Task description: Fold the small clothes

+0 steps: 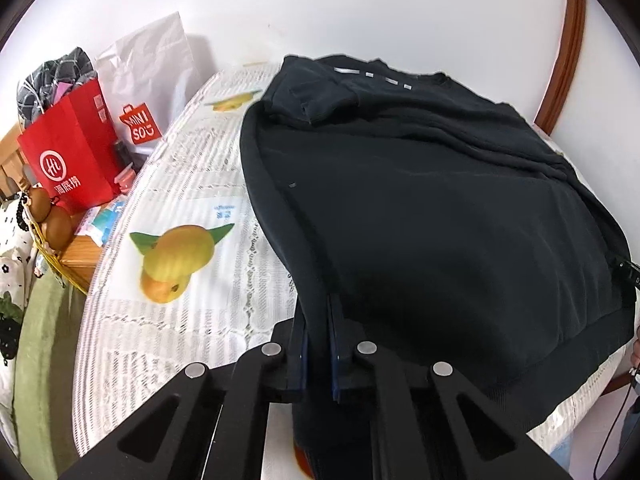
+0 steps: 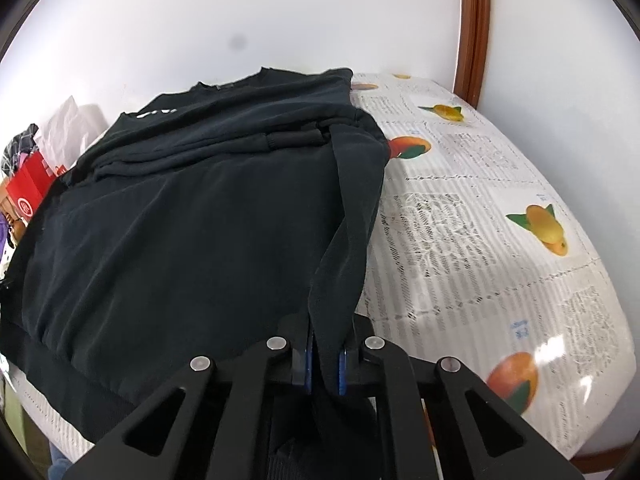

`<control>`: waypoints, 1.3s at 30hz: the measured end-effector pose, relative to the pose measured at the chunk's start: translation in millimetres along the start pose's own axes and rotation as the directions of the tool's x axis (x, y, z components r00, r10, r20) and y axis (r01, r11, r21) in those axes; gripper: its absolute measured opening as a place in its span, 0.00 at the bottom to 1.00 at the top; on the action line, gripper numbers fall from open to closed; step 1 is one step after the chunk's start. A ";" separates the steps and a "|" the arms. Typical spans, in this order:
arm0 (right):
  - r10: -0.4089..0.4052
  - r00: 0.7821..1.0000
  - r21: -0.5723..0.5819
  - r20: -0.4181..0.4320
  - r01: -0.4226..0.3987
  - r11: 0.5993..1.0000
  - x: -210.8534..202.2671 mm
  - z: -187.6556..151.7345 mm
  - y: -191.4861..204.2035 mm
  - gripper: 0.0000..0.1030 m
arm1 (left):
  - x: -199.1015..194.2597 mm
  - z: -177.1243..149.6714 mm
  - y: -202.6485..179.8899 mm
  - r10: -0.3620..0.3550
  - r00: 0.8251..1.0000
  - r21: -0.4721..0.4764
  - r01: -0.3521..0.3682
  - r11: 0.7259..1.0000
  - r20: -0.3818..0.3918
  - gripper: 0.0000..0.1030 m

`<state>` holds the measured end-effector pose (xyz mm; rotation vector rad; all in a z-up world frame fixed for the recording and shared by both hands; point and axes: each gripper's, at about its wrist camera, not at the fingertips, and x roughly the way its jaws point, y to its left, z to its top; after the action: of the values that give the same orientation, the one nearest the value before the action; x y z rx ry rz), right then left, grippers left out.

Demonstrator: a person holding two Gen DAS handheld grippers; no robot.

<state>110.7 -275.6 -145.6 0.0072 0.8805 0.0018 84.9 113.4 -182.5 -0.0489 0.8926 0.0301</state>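
Observation:
A black sweatshirt (image 1: 440,200) lies on a round table, collar at the far side, sleeves folded across the chest. My left gripper (image 1: 318,312) is shut on its near left hem corner, fabric pinched between the blue pads and lifted slightly. In the right wrist view the same sweatshirt (image 2: 192,220) fills the left and centre. My right gripper (image 2: 326,340) is shut on the near right hem corner, and a taut fold runs up from it. The right gripper's tip (image 1: 628,276) peeks in at the left wrist view's right edge.
The table (image 2: 500,240) has a white lace cloth printed with fruit. Left of it stand a red paper bag (image 1: 72,156), a white Miniso bag (image 1: 148,80) and clutter on a wooden stand. A white wall and a brown wooden frame (image 2: 474,24) are behind.

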 end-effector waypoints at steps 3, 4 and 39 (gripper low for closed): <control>0.016 1.000 0.005 0.023 -0.016 1.000 -15.9 -0.2 -4.2 0.08 | -15.0 0.7 2.7 -0.029 0.999 -0.004 0.029 1.000 0.027 0.07; 0.024 0.999 0.015 0.031 -0.025 1.000 -22.1 -0.3 -6.4 0.08 | -19.4 0.9 3.5 -0.042 0.999 -0.006 0.042 0.999 0.034 0.07; 0.144 0.972 0.143 0.187 -0.172 0.975 14.6 170.7 3.8 0.08 | 16.8 162.7 11.8 -0.088 0.982 -0.050 0.097 0.994 0.170 0.08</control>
<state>251.6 -272.6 -48.1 0.2233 0.6994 0.0797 221.4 134.2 -94.1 -0.1398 0.7201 -0.0265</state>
